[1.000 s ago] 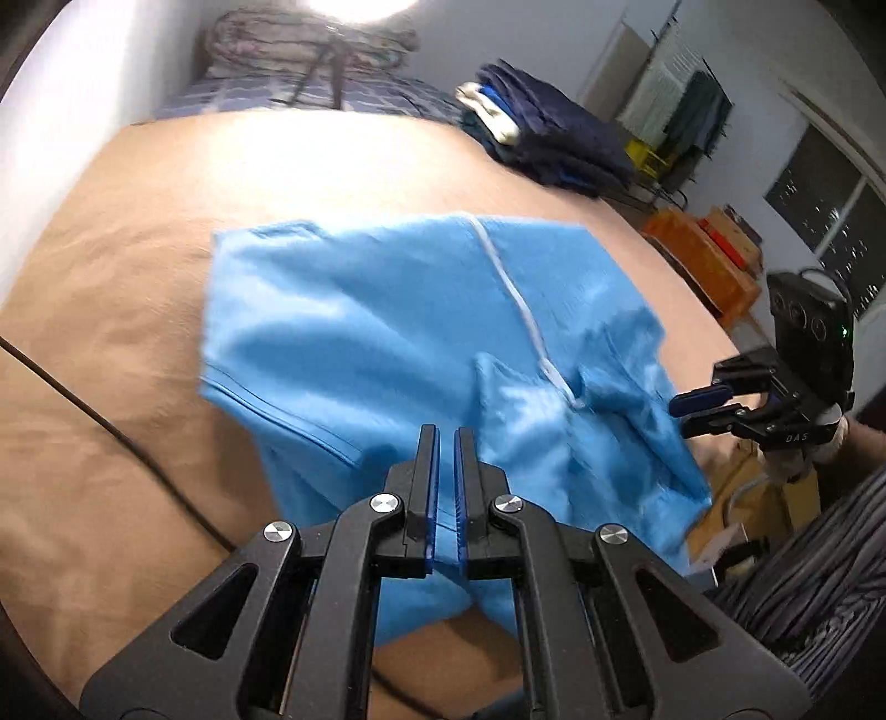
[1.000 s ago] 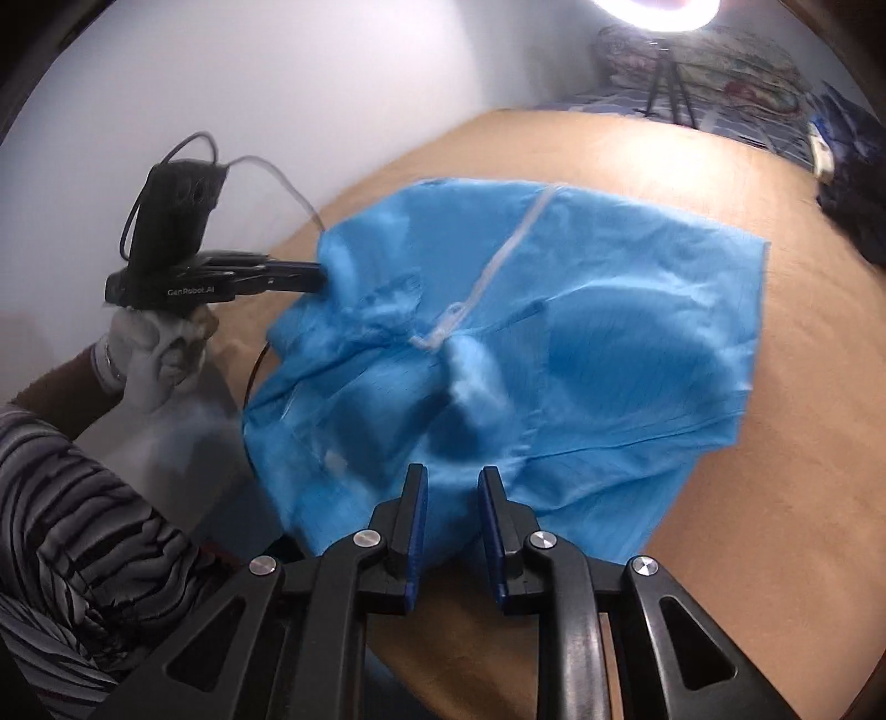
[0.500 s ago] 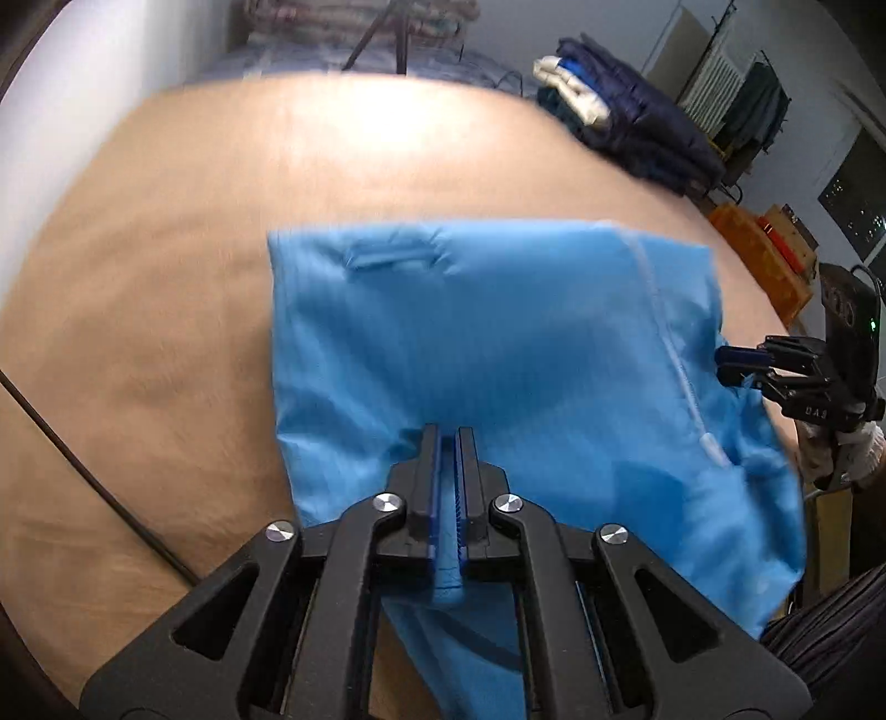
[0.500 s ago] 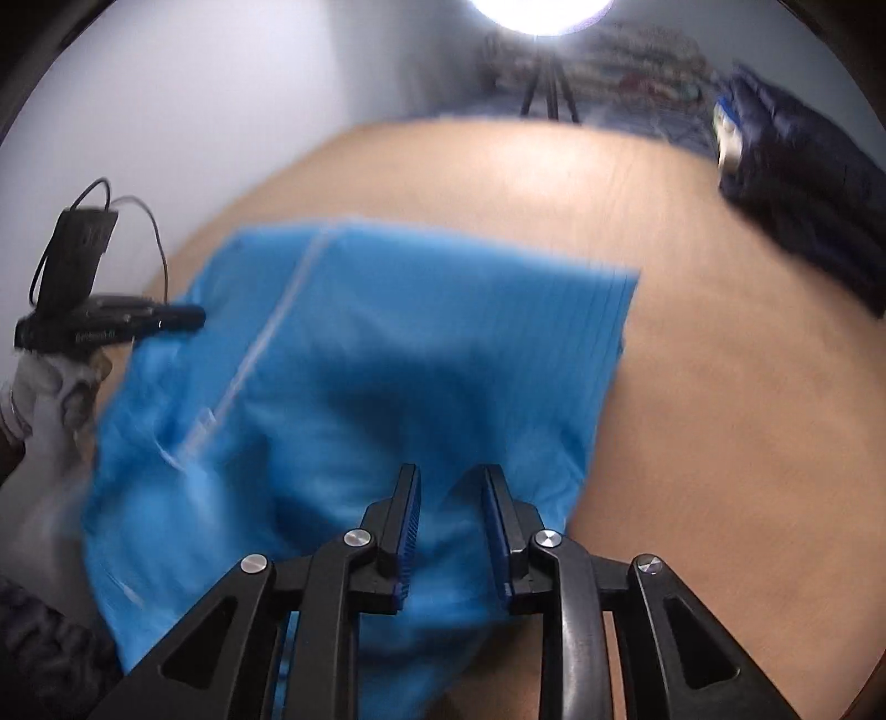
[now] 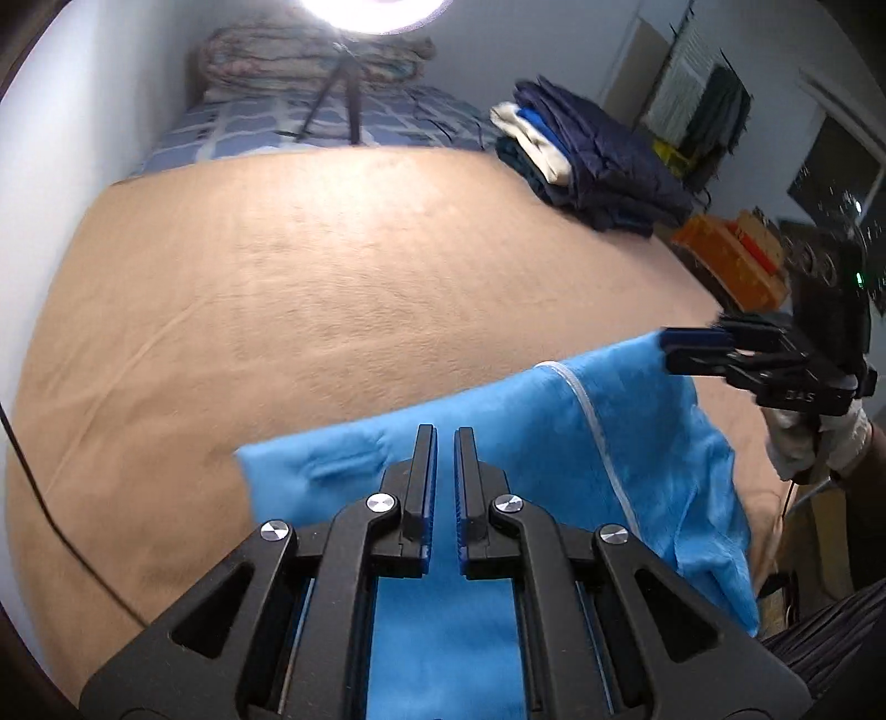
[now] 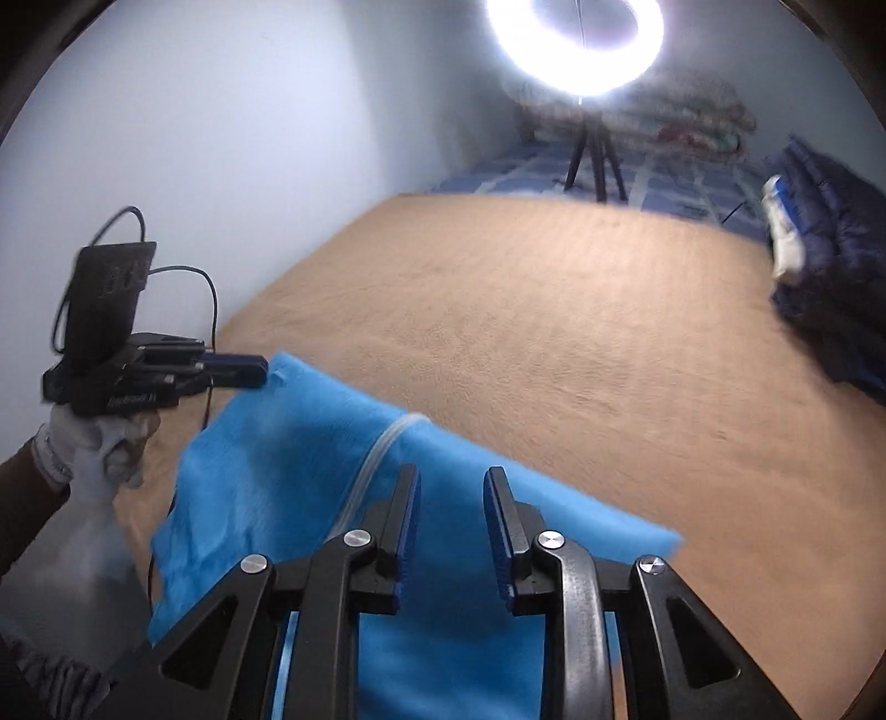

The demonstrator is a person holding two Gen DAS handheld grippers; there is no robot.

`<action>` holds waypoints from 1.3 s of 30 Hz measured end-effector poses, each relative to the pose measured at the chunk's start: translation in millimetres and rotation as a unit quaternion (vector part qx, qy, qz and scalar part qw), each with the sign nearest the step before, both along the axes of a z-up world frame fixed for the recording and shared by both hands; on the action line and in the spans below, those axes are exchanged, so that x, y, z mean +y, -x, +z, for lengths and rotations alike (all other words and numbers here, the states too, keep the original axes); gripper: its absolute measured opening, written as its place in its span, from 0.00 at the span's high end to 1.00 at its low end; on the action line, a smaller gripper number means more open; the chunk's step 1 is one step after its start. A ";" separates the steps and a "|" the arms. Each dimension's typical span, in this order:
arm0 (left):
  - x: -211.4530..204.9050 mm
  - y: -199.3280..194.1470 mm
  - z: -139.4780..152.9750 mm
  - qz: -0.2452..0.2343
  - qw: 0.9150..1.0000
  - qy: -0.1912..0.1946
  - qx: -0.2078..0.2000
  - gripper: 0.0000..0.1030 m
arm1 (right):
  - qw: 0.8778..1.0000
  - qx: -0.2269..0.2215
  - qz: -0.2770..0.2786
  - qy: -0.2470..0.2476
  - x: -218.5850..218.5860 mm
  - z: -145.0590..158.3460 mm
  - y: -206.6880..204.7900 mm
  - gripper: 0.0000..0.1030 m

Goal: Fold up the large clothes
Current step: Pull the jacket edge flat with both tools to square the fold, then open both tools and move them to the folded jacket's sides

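A bright blue garment (image 5: pixel 498 443) with a white drawstring (image 5: pixel 603 443) hangs stretched between my two grippers above the tan bed cover (image 5: pixel 332 266). My left gripper (image 5: pixel 446 437) is shut on one top corner; in the right wrist view it (image 6: pixel 260 371) pinches the cloth edge at the left. My right gripper (image 6: pixel 451 482) holds the other corner; in the left wrist view it (image 5: pixel 664 346) grips the edge at the right. The garment (image 6: pixel 310 476) drapes down toward the near bed edge.
A stack of dark folded clothes (image 5: pixel 592 160) lies at the far right of the bed. A ring light on a tripod (image 6: pixel 576 50) stands at the back before a rolled quilt (image 5: pixel 310 55). A black cable (image 5: pixel 55 531) crosses the left side. Orange boxes (image 5: pixel 731 260) stand right.
Both grippers have lifted and pulled back toward the near edge, raising the garment off the bed. More bare bed cover shows, and both cameras tilt up toward the ring light.
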State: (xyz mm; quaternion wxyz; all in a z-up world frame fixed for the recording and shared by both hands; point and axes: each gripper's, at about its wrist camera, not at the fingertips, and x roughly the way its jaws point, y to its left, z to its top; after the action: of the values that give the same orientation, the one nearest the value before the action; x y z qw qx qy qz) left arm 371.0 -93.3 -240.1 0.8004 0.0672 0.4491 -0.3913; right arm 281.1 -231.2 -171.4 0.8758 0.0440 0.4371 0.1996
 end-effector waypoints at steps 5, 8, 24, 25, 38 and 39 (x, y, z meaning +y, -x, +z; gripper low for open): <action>-20.5 -14.3 -32.0 -0.014 0.999 -0.040 0.008 0.98 | 0.999 0.023 0.019 0.046 22.4 -34.5 -15.5 0.77; -17.1 -24.1 -55.1 -0.005 0.999 -0.028 0.041 0.98 | 0.996 0.047 0.020 0.073 25.8 -57.5 -18.7 0.78; 54.5 4.7 -43.6 0.073 0.997 -0.006 0.028 0.98 | 0.996 0.055 -0.073 0.017 -47.0 -48.8 37.3 0.76; 57.0 5.9 -47.7 0.076 0.997 -0.007 0.033 0.98 | 0.995 0.060 -0.074 0.021 -46.9 -53.8 34.4 0.76; 113.4 56.7 29.9 0.113 0.993 0.041 -0.008 0.97 | 0.994 -0.007 -0.109 -0.016 -84.9 10.2 86.0 0.65; 127.8 69.9 48.2 0.121 0.991 0.058 -0.018 0.97 | 0.994 -0.018 -0.110 -0.021 -88.9 20.8 98.6 0.64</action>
State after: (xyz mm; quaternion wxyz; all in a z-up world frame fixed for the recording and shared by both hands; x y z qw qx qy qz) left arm 301.0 34.5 -191.9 0.8525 -0.0266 0.4158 -0.3158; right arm 182.4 -320.1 -150.6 0.8989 0.1069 0.4098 0.1119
